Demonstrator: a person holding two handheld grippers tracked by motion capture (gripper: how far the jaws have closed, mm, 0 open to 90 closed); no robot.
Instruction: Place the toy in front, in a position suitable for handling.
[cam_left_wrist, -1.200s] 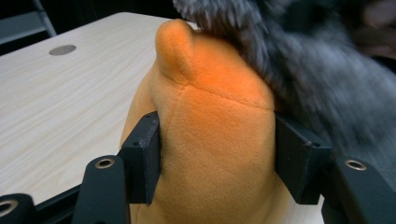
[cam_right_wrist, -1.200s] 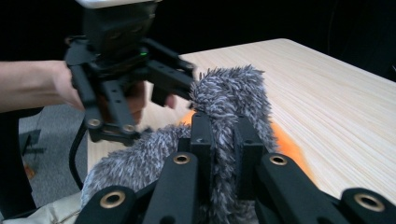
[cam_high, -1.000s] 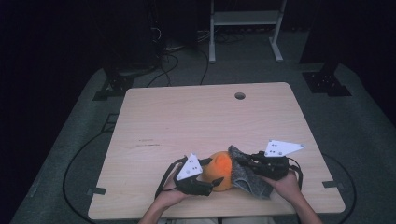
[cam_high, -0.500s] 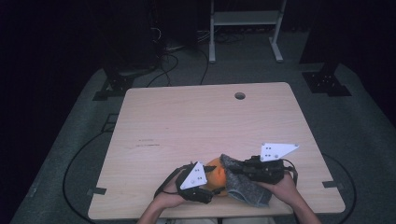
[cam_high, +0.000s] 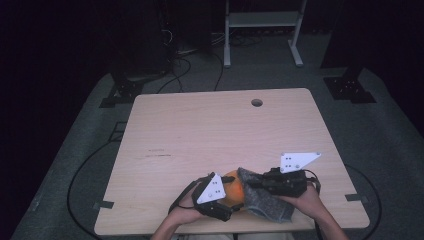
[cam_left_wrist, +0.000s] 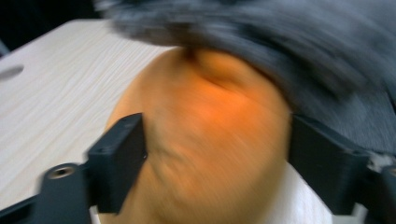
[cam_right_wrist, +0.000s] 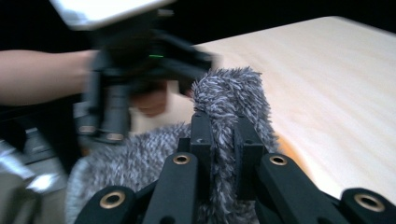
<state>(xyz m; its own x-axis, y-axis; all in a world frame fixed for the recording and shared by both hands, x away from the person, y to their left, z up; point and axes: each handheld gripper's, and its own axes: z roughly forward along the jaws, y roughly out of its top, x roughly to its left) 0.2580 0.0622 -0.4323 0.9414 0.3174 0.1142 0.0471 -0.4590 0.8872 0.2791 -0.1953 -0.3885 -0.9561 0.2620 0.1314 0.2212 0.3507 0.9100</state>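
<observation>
A soft orange ball lies near the table's front edge, partly under a grey fuzzy cloth. My left gripper reaches in from the left. The left gripper view is blurred: the orange ball fills the gap in my left gripper. The jaws have just been opening, but both still touch the ball's sides. The grey cloth hangs over its top. My right gripper comes from the right and is shut on a raised fold of the grey cloth, pinched in my right gripper.
The light wooden table has a round hole near its far edge. A white metal frame, black stand feet and cables sit on the dark floor beyond. Both hands rest at the table's front edge.
The left gripper has shifted slightly toward the front edge and tilted against the orange ball. The right gripper keeps its pinch on the grey cloth and has barely moved.
</observation>
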